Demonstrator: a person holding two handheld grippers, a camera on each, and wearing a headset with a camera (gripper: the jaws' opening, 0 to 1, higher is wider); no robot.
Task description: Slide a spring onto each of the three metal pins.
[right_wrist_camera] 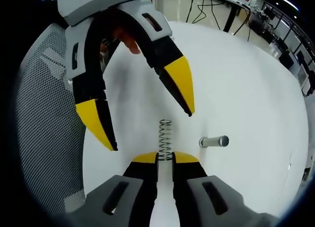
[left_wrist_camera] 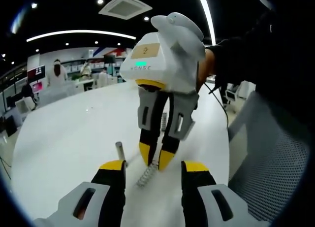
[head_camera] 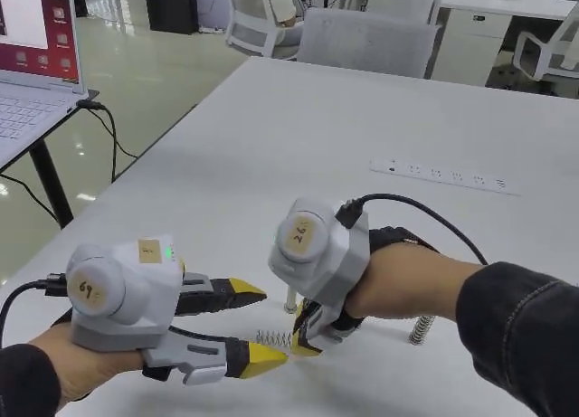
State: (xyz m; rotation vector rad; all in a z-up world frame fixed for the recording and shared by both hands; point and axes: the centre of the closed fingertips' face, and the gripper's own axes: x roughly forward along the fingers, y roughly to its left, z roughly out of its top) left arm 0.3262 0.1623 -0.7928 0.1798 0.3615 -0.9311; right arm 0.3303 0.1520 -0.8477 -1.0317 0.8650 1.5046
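Jutting from right gripper's (right_wrist_camera: 165,157) tips, spring (right_wrist_camera: 165,134) points toward left gripper (left_wrist_camera: 154,166).

Your spring (right_wrist_camera: 165,138) is thin, bright metal wire, and the pin (right_wrist_camera: 214,141) is smooth metal with a soft sheen. The table (head_camera: 362,118) is smooth, matt white. Your left gripper (head_camera: 271,325) and right gripper (head_camera: 303,340) have matt white, grey and black plastic shells with smooth yellow tips. Your sleeve (head_camera: 525,326) is dark woven cloth.

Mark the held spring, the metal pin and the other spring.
held spring (right_wrist_camera: 165,136): right gripper view, mid-coil.
metal pin (right_wrist_camera: 214,141): right gripper view, shaft.
other spring (head_camera: 422,329): head view, mid-coil.
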